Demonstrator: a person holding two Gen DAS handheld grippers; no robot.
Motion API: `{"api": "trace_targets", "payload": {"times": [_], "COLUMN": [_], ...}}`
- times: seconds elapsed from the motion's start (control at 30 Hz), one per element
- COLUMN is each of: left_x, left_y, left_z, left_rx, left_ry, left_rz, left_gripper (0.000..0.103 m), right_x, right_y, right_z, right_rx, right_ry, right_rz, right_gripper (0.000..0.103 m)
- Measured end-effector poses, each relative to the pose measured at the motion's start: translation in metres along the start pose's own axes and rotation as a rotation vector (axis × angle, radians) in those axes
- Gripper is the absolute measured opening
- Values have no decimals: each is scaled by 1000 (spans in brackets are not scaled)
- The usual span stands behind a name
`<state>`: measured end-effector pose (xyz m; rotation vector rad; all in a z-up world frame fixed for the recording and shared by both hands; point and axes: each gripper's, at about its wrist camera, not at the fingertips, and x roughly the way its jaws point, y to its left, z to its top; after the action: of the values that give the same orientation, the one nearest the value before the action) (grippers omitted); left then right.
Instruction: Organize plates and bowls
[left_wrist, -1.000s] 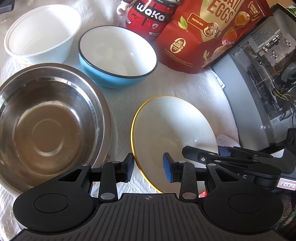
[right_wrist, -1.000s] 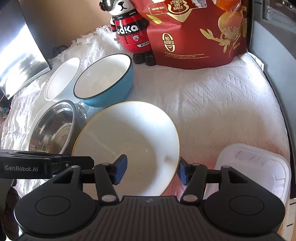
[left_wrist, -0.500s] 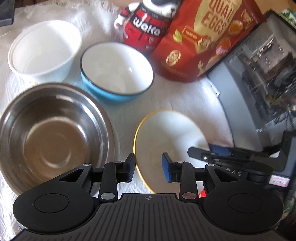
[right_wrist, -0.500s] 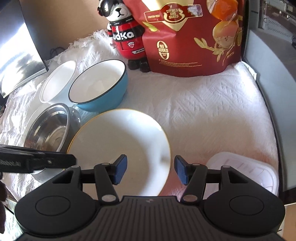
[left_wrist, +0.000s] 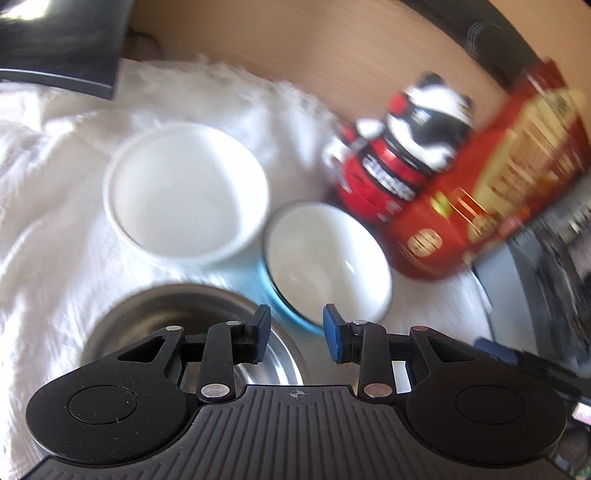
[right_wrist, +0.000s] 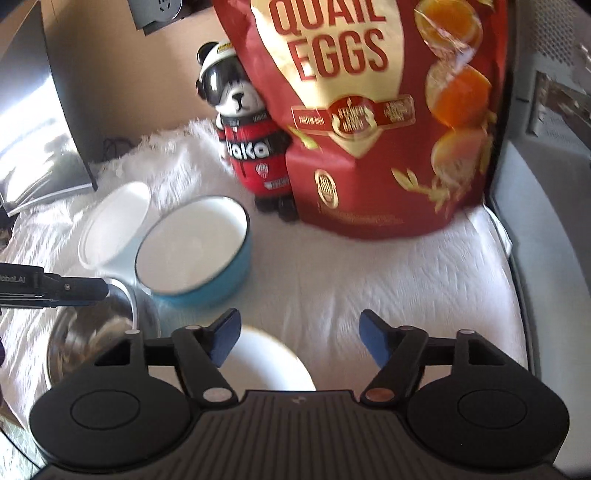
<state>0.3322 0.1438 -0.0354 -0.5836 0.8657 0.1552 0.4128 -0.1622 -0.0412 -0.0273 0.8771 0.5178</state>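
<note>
- Jaws of the right gripper (right_wrist: 297, 341) are caught mid-opening, spread pretty wide, and nothing is pinched between the blue pads; only white cloth is seen through the gap.
- Just under the right gripper's left finger, the rim of a white plate (right_wrist: 273, 363) is seen lying flat on the cloth, mostly hidden by the gripper body.
- The left gripper (left_wrist: 296, 334) is held at a narrow gap, pads apart, with nothing clamped. It's also seen in the right wrist view as a black bar poking in from the left edge (right_wrist: 55, 290).
- A steel bowl (left_wrist: 184, 306) is found right below the left gripper, its rim partly covered by the left finger.
- A blue bowl with a white inside (right_wrist: 195, 251) is seen just past the steel one, edges about touching.
- A white bowl (left_wrist: 184, 192) is parked beside the blue bowl, further back and to the left, rims close or touching (can't be told, too blurry).
- Everything is laid out on a white textured tablecloth (right_wrist: 369, 280).
- At the back, a panda figurine in a red jacket (right_wrist: 251, 147) is stood against a big red quail eggs bag (right_wrist: 369, 129).
- A grey computer case (right_wrist: 546, 147) is seen along the right side.
</note>
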Motion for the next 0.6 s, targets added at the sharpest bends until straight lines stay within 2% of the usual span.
{"api": "trace_targets", "payload": {"times": [0.13, 0.23, 0.3, 0.47, 0.6], "left_x": [19, 40, 51, 78, 100], "left_y": [12, 18, 20, 22, 23], "left_z": [22, 34, 39, 49, 52], "left_rx": [-64, -89, -81, -50, -31], "left_ry": [-14, 56, 83, 115, 159], "left_rz": [38, 31, 11, 5, -23], "left_gripper": [34, 34, 34, 34, 30], "right_x": [20, 39, 54, 80, 107], "right_y": [5, 12, 19, 36, 42], "right_z": [18, 28, 35, 44, 52], "right_rx": [25, 49, 78, 111, 104], "right_ry": [33, 59, 85, 122, 156], "right_rz": [50, 117, 131, 98, 55], "right_gripper": [79, 81, 81, 80, 74]}}
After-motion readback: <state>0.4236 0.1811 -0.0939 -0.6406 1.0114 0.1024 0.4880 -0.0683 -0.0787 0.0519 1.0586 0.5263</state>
